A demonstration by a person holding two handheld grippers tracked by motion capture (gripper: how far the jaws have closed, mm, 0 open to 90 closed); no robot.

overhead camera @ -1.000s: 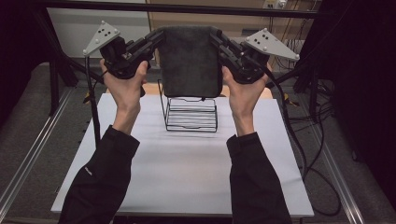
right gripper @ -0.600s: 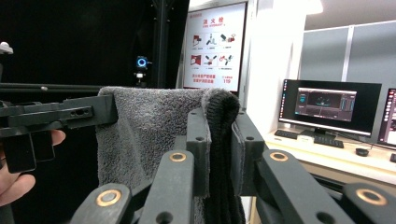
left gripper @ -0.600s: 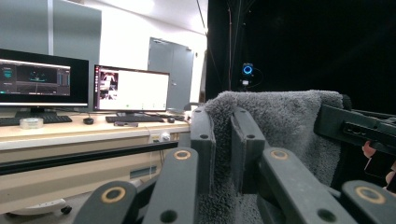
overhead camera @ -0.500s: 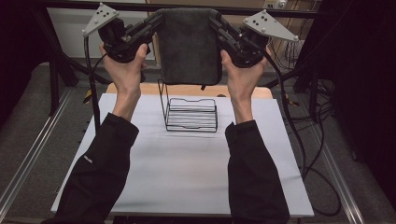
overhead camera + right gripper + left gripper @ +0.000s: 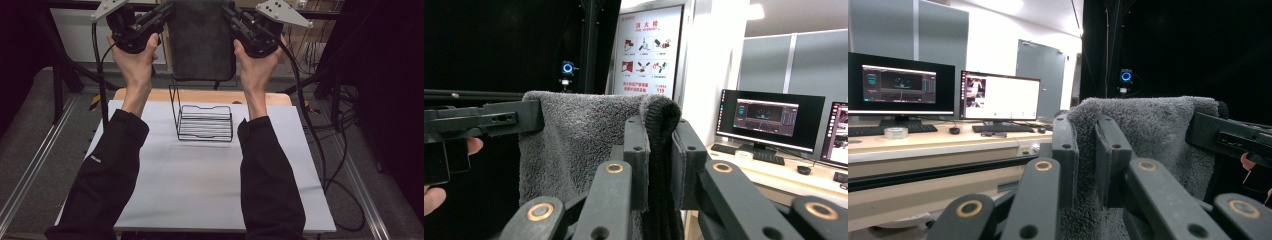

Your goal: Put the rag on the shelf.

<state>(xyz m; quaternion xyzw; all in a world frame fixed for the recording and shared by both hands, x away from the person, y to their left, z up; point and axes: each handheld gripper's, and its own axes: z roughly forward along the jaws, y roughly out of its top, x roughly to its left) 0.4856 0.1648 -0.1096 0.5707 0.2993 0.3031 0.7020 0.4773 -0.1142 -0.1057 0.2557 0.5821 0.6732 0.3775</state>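
Observation:
A dark grey towel hangs stretched between both grippers, high above a black wire rack on the white table. My left gripper is shut on the towel's upper left corner, and my right gripper is shut on its upper right corner. In the left gripper view the jaws pinch a fold of the fluffy towel. The right gripper view shows its jaws clamped on a thick rolled edge of the towel. The towel's lower edge hangs just above the rack's tall back frame.
A wooden board lies under the far end of the white table. Cables trail down the right side. Metal rails run along the floor at left. Desks with monitors stand beyond the table.
Both hands have lifted the towel higher and farther from the person, so its lower edge now clears the top of the rack. Both grips held throughout.

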